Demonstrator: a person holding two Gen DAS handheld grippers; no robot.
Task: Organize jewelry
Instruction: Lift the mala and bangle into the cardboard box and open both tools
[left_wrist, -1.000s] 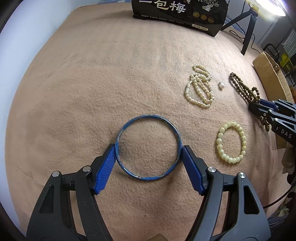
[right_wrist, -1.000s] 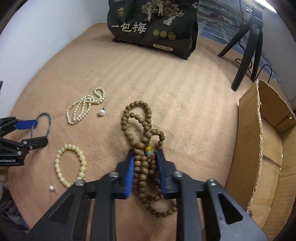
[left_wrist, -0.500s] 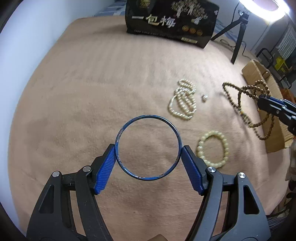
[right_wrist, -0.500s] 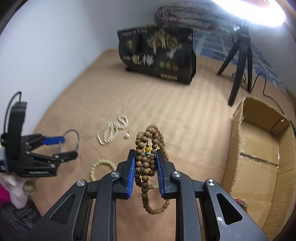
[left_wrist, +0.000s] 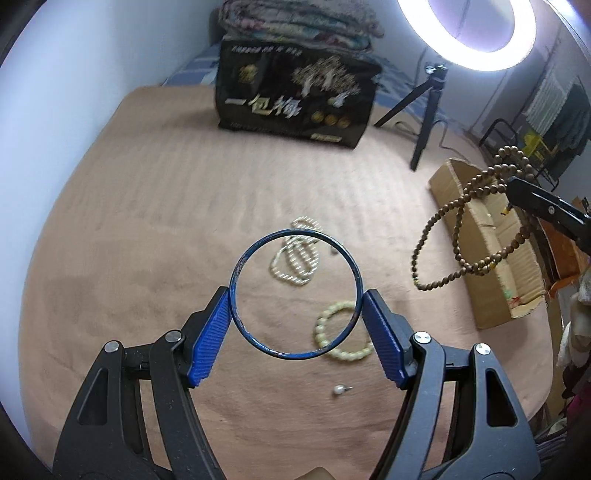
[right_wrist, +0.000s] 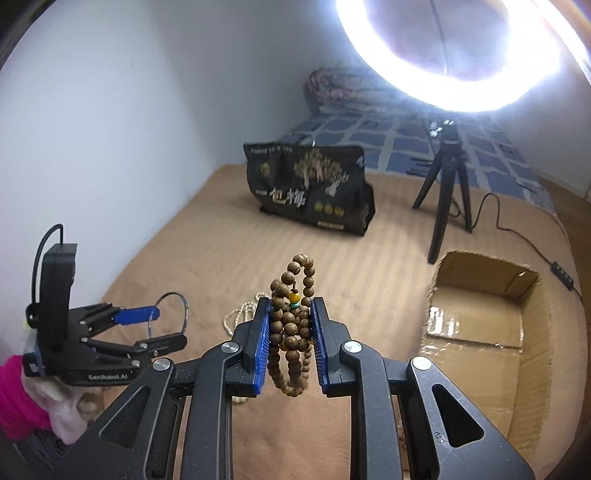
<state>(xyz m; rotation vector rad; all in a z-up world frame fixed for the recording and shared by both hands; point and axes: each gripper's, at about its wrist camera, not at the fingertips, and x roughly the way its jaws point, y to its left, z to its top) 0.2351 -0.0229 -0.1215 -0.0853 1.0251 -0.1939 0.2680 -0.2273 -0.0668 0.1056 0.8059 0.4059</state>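
both hand-held grippers clamped | left (left_wrist: 295, 314): blue bangle (left_wrist: 236, 280) | right (right_wrist: 289, 332): wooden beads (right_wrist: 291, 325) | tan blanket (left_wrist: 147, 221)

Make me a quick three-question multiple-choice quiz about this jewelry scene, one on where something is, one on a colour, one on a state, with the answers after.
1. Where does the open cardboard box sit, seen from the right wrist camera?
A. left of the black printed bag
B. right of the right gripper, on the tan blanket
C. under the ring light's tripod

2. What colour is the thin metal bangle?
A. blue
B. red
C. gold

3. What state is the brown wooden bead strand in?
A. lying flat on the blanket
B. inside the box
C. lifted, hanging from the right gripper

Answers:
1 B, the box lies on the tan blanket to the gripper's right.
2 A, the ring clamped in the left gripper is blue.
3 C, its loops dangle in the air between the closed pads.
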